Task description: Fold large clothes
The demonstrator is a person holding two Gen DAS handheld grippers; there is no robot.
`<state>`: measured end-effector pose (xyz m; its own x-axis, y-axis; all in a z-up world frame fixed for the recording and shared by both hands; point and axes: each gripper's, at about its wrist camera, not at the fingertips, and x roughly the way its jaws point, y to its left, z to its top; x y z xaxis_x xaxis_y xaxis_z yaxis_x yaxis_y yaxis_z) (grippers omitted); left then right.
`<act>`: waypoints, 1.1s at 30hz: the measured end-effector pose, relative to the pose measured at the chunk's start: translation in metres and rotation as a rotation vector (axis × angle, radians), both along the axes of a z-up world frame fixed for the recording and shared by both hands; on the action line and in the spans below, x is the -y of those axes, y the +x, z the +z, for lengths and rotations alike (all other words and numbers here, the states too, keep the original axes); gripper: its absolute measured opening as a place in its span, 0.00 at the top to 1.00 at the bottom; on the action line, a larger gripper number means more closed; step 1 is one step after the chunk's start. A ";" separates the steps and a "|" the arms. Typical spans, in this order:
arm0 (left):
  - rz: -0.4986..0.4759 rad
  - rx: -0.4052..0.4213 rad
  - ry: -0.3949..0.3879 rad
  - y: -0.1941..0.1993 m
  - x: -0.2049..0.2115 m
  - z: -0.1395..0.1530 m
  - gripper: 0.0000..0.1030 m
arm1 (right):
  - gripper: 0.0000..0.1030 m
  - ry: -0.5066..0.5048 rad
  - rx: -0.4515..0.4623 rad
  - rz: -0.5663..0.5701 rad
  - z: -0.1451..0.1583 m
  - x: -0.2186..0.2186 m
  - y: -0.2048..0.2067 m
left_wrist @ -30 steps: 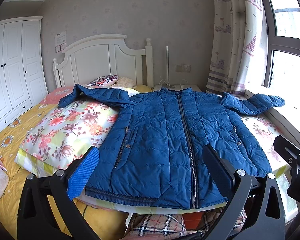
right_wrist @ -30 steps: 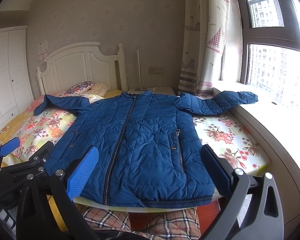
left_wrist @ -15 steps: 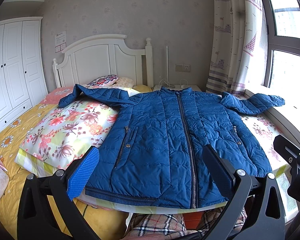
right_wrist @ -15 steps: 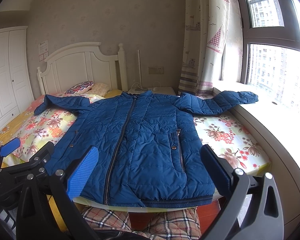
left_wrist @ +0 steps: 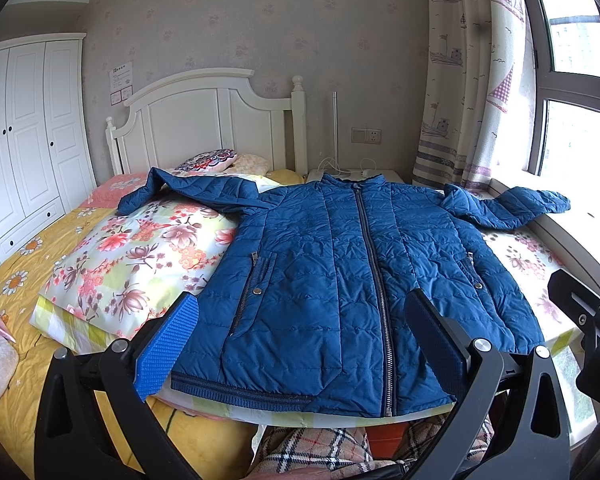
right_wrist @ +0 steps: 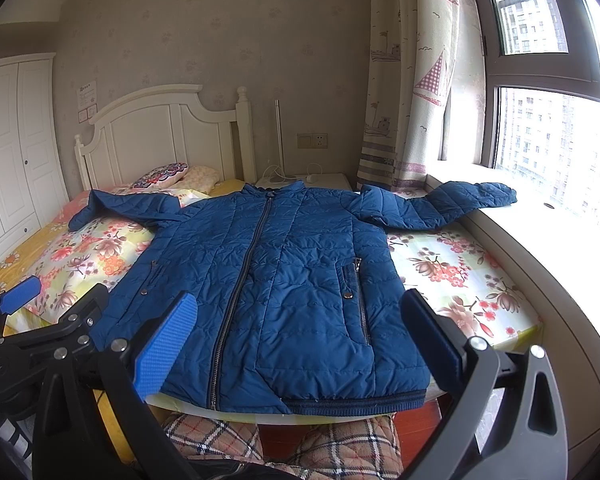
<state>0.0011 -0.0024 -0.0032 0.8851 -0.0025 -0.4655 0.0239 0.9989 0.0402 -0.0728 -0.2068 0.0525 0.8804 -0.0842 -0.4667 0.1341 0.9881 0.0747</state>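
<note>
1. The blue quilted jacket (left_wrist: 352, 280) lies face up and zipped on the bed (left_wrist: 72, 236), spread flat across the floral bedding with its collar toward the headboard (left_wrist: 204, 120) and its ribbed hem along the foot edge of the bed

2. One sleeve (left_wrist: 188, 192) runs out over the floral pillow (left_wrist: 140, 256) toward the wardrobe side; the other sleeve (right_wrist: 440, 204) reaches off the window-side edge of the bed, its cuff resting on the window sill (right_wrist: 540, 216)

3. The left tool (left_wrist: 300, 340) hangs near the foot edge, its jaws wide apart with nothing between them, framing the lower left half of the jacket without touching it as far as I can tell

4. The right tool (right_wrist: 300, 340) is also spread wide and empty, set just beside the left one and facing the lower right half of the jacket and the hem

5. Progress, as I judge it: no fold shows. Both sleeves are fully extended, the body is uncreased and the hem is straight, so the jacket looks laid out ready and the folding itself is all still to do

6. What is left, in my view: bring each sleeve in across the chest, then fold the body in on itself; the padded fabric looks springy and may not stay put

7. Plaid fabric (right_wrist: 332, 444) shows below the foot edge, probably the person's clothing
</note>
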 end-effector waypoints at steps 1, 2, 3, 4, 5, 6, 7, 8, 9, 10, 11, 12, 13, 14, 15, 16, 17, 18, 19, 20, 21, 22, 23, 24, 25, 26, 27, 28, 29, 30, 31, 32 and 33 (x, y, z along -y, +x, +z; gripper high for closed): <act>-0.001 -0.001 0.001 0.000 0.000 0.000 0.04 | 0.02 0.000 -0.001 0.000 0.000 0.001 0.000; -0.002 -0.002 0.001 -0.001 0.001 -0.001 0.04 | 0.02 0.000 -0.001 0.000 0.000 0.000 0.000; -0.001 -0.002 0.001 -0.001 0.001 -0.001 0.04 | 0.02 -0.001 0.000 0.000 0.000 0.000 0.000; -0.001 -0.001 0.000 -0.001 0.001 -0.001 0.04 | 0.02 0.000 0.001 0.000 0.000 0.000 0.000; -0.001 -0.001 0.001 -0.001 0.001 -0.001 0.04 | 0.02 0.000 0.000 0.000 0.000 0.001 0.000; 0.000 -0.001 0.001 -0.001 0.001 -0.002 0.04 | 0.02 0.001 0.000 0.000 0.000 0.001 0.000; 0.000 -0.001 0.001 -0.001 0.001 -0.002 0.04 | 0.02 0.001 -0.001 0.000 0.000 0.001 0.000; -0.001 -0.001 0.001 -0.001 0.001 -0.002 0.04 | 0.02 0.001 -0.001 0.000 0.000 0.001 0.000; -0.001 -0.002 0.001 -0.001 0.001 -0.002 0.04 | 0.02 0.001 -0.001 0.000 0.000 0.001 0.000; -0.001 -0.002 0.001 -0.001 0.001 -0.002 0.04 | 0.02 0.001 -0.001 0.000 0.000 0.001 0.000; -0.001 -0.001 0.001 -0.001 0.001 -0.001 0.04 | 0.02 0.001 0.000 -0.001 0.000 0.001 0.000; 0.000 -0.001 0.001 -0.001 0.001 -0.002 0.04 | 0.02 0.001 0.001 -0.001 0.000 0.000 -0.001; -0.001 -0.001 0.001 -0.001 0.001 -0.002 0.04 | 0.02 0.001 0.001 -0.001 0.000 0.000 0.000; -0.001 -0.002 0.000 -0.001 0.001 -0.002 0.04 | 0.02 0.001 0.000 0.000 -0.001 -0.001 0.000; -0.001 -0.003 0.000 -0.001 0.001 -0.002 0.04 | 0.02 0.001 -0.001 0.001 -0.001 -0.001 0.000; -0.001 -0.003 0.001 -0.001 0.001 -0.002 0.04 | 0.02 0.001 -0.001 0.001 -0.001 0.000 0.000; -0.002 -0.004 0.000 -0.001 0.001 -0.004 0.04 | 0.02 0.002 -0.001 0.001 0.000 0.000 0.000; -0.003 -0.006 -0.001 -0.002 0.000 -0.007 0.04 | 0.02 0.002 -0.002 0.001 0.000 0.001 0.001; -0.005 -0.009 -0.002 -0.003 -0.001 -0.011 0.04 | 0.02 0.003 -0.003 0.002 -0.001 0.000 0.001; -0.007 -0.013 -0.004 -0.003 -0.001 -0.012 0.04 | 0.02 0.004 -0.005 0.002 -0.001 -0.001 0.001; -0.011 -0.021 -0.007 -0.001 -0.001 -0.015 0.04 | 0.02 0.005 -0.007 0.003 -0.001 -0.001 0.001; -0.019 -0.032 -0.014 0.002 -0.002 -0.017 0.04 | 0.02 0.006 -0.009 0.005 -0.005 -0.006 0.000; -0.033 -0.046 -0.025 0.006 -0.002 -0.019 0.04 | 0.02 0.010 -0.012 0.006 -0.007 -0.005 0.002; -0.052 -0.067 -0.039 0.013 -0.002 -0.024 0.04 | 0.02 0.015 -0.018 0.006 -0.009 -0.004 0.005; -0.063 -0.090 -0.047 0.023 -0.001 -0.030 0.04 | 0.02 0.021 -0.025 0.009 -0.012 0.000 0.009; -0.064 -0.103 -0.046 0.034 0.001 -0.035 0.04 | 0.02 0.031 -0.031 0.019 -0.016 0.003 0.015; -0.064 -0.107 -0.041 0.045 0.005 -0.038 0.04 | 0.02 0.044 -0.036 0.034 -0.022 0.007 0.021; -0.060 -0.101 -0.028 0.060 0.010 -0.043 0.04 | 0.02 0.049 -0.044 0.039 -0.029 0.013 0.031; -0.052 -0.100 -0.014 0.072 0.014 -0.046 0.04 | 0.02 0.037 -0.053 0.033 -0.034 0.016 0.040; -0.048 -0.115 0.011 0.096 0.024 -0.051 0.04 | 0.02 0.025 -0.062 0.027 -0.038 0.019 0.048; -0.066 -0.150 0.030 0.119 0.032 -0.056 0.04 | 0.02 0.013 -0.075 0.018 -0.044 0.025 0.063; -0.088 -0.187 0.040 0.137 0.038 -0.059 0.04 | 0.02 0.009 -0.091 0.006 -0.050 0.033 0.080; -0.127 -0.255 0.048 0.169 0.047 -0.066 0.04 | 0.02 0.013 -0.115 -0.009 -0.057 0.043 0.099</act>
